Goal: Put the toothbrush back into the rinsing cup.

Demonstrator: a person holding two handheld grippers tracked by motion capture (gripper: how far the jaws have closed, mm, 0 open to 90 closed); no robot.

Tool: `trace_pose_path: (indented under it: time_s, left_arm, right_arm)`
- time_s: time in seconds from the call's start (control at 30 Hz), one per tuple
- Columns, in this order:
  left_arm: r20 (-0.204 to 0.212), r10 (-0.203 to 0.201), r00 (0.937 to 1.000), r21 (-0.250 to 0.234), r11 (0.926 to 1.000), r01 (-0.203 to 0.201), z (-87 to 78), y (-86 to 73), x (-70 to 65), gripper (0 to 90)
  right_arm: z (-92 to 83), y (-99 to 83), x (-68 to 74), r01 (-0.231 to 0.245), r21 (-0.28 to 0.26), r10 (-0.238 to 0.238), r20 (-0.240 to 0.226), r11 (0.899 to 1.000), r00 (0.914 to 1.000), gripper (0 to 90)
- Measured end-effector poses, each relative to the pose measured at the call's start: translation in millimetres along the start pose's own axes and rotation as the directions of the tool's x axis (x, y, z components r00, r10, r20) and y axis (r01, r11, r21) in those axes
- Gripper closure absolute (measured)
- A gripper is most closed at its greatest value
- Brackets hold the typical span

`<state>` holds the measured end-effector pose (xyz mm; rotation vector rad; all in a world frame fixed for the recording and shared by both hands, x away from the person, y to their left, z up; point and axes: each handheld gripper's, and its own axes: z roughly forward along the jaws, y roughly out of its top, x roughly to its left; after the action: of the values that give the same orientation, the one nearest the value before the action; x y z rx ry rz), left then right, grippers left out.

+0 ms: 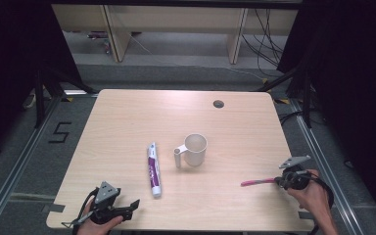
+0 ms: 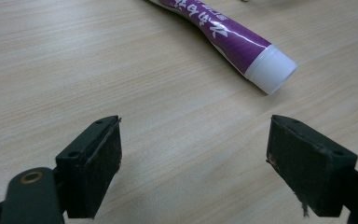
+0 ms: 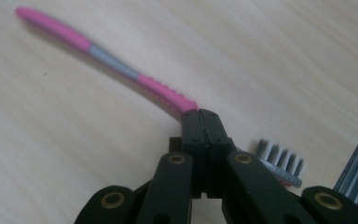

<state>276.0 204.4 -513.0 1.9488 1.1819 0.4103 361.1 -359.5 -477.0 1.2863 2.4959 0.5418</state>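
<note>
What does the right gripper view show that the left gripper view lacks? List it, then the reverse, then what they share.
Right gripper view alone: the pink toothbrush, clamped near its neck by the shut right gripper, bristles beside the fingers.
Left gripper view alone: the purple toothpaste tube lying capped on the table, ahead of the open left gripper, which holds nothing.
Shared: the light wooden table.

Left black two-jaw gripper (image 1: 127, 208) at seven o'clock, jaws spread wide, low over the tabletop, right black two-jaw gripper (image 1: 277, 181) at four o'clock, jaws clamped together, hand (image 1: 313, 198) gripping behind.
</note>
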Motion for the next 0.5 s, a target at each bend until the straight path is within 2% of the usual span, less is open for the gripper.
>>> trace_pose_path:
  time_s: [0.03, 0.13, 0.3, 0.5]
  left_arm:
    - [-0.006, 0.001, 1.0000, 0.005, 1.0000, -0.001, -0.4, 0.2, -0.1, 17.5]
    - [-0.003, 0.000, 1.0000, -0.007, 1.0000, 0.000, 0.5, -0.1, -0.7, 17.5]
    - [-0.005, 0.001, 1.0000, 0.003, 1.0000, -0.001, -0.2, 0.4, -0.9, 17.5]
    - [0.001, 0.003, 1.0000, -0.004, 1.0000, -0.003, 0.3, 0.4, -0.7, 17.5]
  right_arm:
    - [1.0, 2.8, -3.7, 0.021, -0.002, -0.021, 0.008, 1.000, 0.9997, 90.0]
    - [5.2, 14.7, -10.3, 0.013, 0.008, -0.013, 0.023, 1.000, 0.9996, 90.0]
    - [16.1, 28.9, -15.0, -0.004, 0.016, 0.004, 0.029, 1.000, 0.9996, 90.0]
    - [25.5, 44.1, -17.7, -0.033, 0.007, 0.033, 0.014, 0.999, 0.9993, 90.0]
